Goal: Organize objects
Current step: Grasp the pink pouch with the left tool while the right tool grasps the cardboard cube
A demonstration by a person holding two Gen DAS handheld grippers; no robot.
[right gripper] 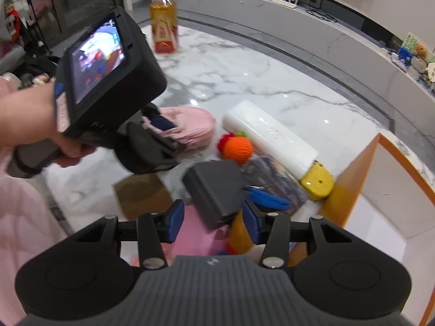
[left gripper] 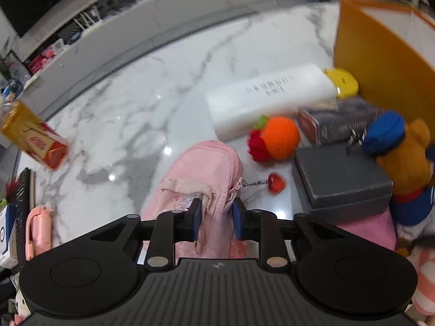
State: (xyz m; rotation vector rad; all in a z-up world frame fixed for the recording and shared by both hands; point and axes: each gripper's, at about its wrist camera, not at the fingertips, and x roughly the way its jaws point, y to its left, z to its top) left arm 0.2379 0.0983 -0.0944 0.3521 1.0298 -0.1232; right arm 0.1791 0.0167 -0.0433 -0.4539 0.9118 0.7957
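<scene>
My left gripper (left gripper: 216,218) is shut on the near end of a small pink pouch (left gripper: 202,174), which has a red heart charm (left gripper: 276,182) on a chain. In the right wrist view the pouch (right gripper: 187,125) hangs from that gripper above the marble table (right gripper: 231,76). My right gripper (right gripper: 213,221) is open and empty, over a dark grey box (right gripper: 214,190) and a brown plush bear (right gripper: 239,233) with a blue cap (right gripper: 269,199). An orange knitted fruit (left gripper: 280,137) and a white tube with a yellow cap (left gripper: 269,97) lie beyond.
An open orange box (left gripper: 380,62) stands at the right; it also shows in the right wrist view (right gripper: 350,187). A tea bottle (right gripper: 164,19) stands at the far left of the table. A patterned dark box (left gripper: 339,121) and a pink sheet (left gripper: 367,229) lie near the bear.
</scene>
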